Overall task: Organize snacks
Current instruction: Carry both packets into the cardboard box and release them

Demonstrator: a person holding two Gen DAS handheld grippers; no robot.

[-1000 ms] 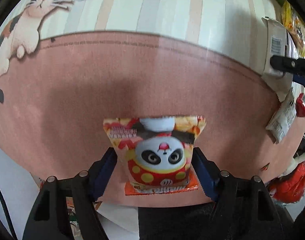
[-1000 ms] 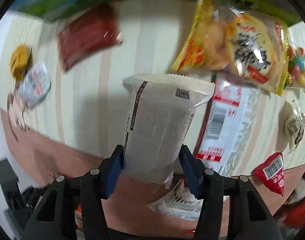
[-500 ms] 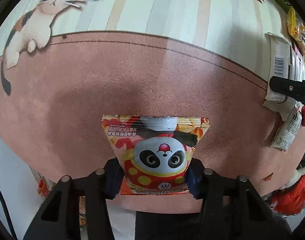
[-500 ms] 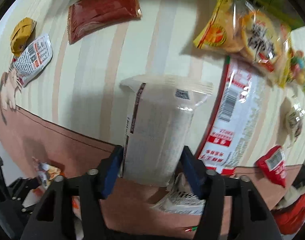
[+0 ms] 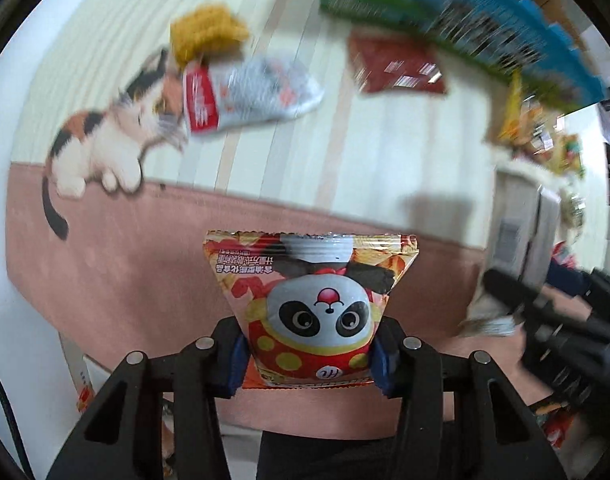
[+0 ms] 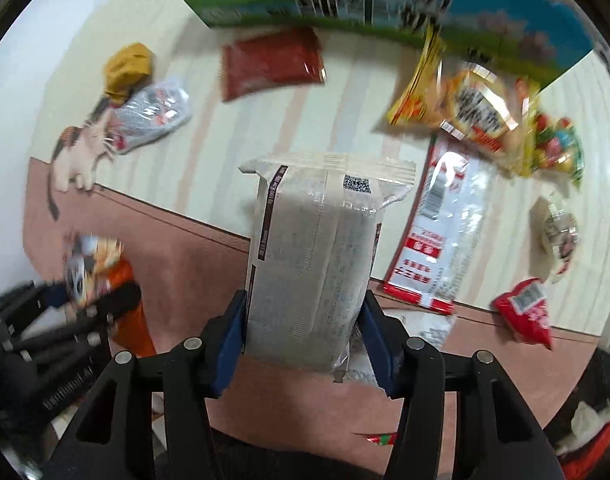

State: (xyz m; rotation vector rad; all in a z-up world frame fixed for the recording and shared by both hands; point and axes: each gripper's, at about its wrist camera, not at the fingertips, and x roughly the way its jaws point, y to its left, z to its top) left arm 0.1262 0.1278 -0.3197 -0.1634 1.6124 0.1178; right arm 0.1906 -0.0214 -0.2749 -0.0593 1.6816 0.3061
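Panda snack packet [image 5: 311,304]: pinched at its lower sides between the blue pads of the left gripper [image 5: 309,354], held above the pink band of the mat [image 5: 117,264]. Jaws closing, narrow gap, packet between them and pressed.

White biscuit pack [image 6: 311,256]: clamped at its lower half by the right gripper [image 6: 305,334], barcode end away from the camera. Jaws closing, pads bearing on both sides.

Lying on the striped part of the mat: dark red sachet [image 6: 271,62], silver packet [image 6: 153,114] beside a yellow packet [image 6: 127,68], long red-and-white pack [image 6: 445,232], small red packet [image 6: 527,314].
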